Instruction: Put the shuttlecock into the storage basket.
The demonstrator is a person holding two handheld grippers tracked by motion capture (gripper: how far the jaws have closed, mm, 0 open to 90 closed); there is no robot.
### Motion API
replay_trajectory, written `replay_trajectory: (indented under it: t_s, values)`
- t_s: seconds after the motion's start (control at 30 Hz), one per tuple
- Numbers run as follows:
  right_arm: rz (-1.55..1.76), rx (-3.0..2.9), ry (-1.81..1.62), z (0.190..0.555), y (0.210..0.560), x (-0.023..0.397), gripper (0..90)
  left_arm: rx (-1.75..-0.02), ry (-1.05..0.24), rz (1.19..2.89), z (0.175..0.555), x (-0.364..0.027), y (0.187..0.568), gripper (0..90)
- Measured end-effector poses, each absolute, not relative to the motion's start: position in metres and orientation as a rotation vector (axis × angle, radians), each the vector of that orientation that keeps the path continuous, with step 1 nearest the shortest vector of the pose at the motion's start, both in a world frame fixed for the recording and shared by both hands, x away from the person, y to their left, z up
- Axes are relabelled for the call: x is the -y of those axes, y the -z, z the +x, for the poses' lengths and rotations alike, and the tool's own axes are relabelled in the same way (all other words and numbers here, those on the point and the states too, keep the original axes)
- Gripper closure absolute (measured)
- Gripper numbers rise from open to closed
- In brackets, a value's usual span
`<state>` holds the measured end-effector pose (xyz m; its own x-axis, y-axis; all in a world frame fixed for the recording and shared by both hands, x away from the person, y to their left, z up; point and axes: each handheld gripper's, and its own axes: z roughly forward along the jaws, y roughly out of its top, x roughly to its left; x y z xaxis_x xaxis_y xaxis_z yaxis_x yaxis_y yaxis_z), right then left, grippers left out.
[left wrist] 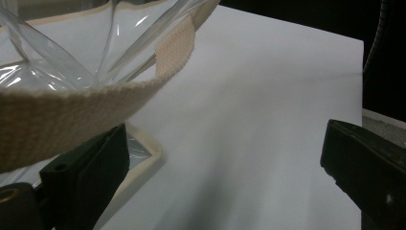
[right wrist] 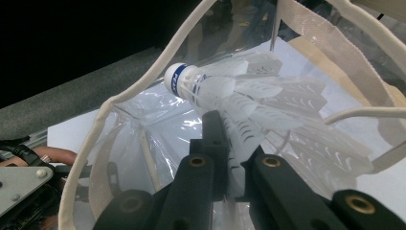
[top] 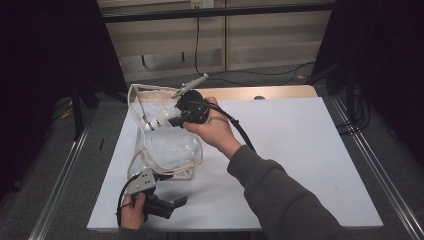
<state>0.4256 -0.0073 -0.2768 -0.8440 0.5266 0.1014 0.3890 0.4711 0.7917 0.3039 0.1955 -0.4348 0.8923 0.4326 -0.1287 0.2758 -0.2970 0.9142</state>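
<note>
Right hand-held gripper [right wrist: 229, 158] clamps the shuttlecock [right wrist: 239, 96] by its feathers; cork end points away into the clear bag [top: 170, 150].

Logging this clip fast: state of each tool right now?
Left tool: open, nothing between its jaws, bag strap beside it.
Right tool: closed on the shuttlecock.

A: Where is the bag [top: 167, 145]?
B: It stands on the left part of the bench [top: 295, 150].
A: And the shuttlecock [right wrist: 225, 91]?
B: At the bag's open top, in the right claw [right wrist: 230, 158]. The left claw [top: 170, 205] sits in front of the bag.
</note>
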Motion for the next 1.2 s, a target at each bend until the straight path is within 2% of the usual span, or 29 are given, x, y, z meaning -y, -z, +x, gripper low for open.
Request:
replay_trajectory:
  t_s: [1.2]
  values:
    - [0.875, -2.549, -1.291, 0.432, 0.294, -0.018, 88.2, -0.520, -0.173, 1.897, 0.304, -0.197, 0.434, 2.6]
